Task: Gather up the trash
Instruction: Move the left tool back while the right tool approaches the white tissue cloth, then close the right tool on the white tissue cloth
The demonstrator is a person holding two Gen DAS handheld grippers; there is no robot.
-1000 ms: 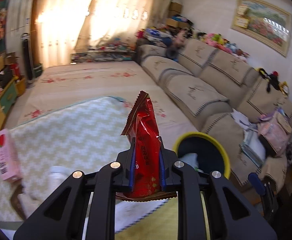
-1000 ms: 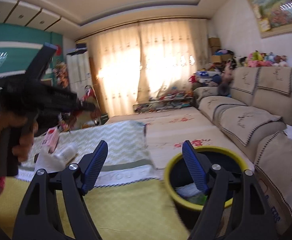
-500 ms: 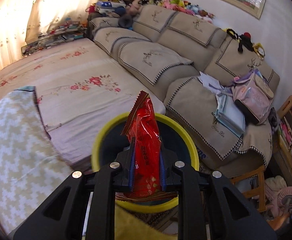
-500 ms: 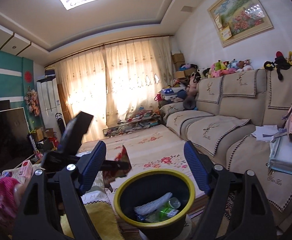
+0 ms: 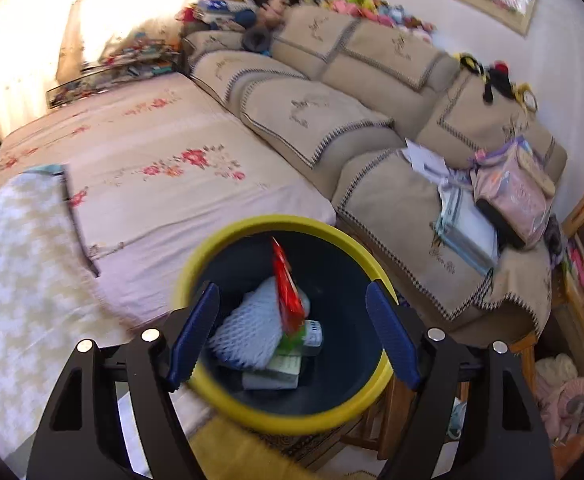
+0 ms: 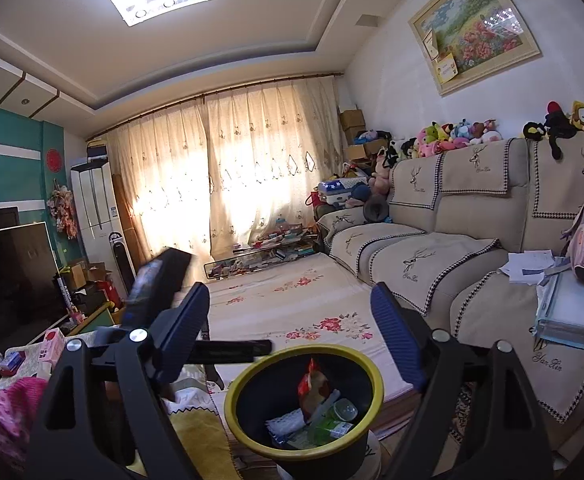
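The red snack wrapper (image 5: 288, 292) stands on edge inside the yellow-rimmed bin (image 5: 252, 226), free of any grip, leaning on the white foam netting (image 5: 252, 320) and the cartons beneath it (a crinkled, glossy foil pouch, thin and light, its serrated top edge pointing up). The left gripper (image 5: 292, 332) hangs directly over the bin mouth with its blue pads spread wide and nothing between them, a placement that suits a straight drop. The right gripper (image 6: 288, 336) is likewise spread and empty, held just beside the bin, clear of the left tool's path.
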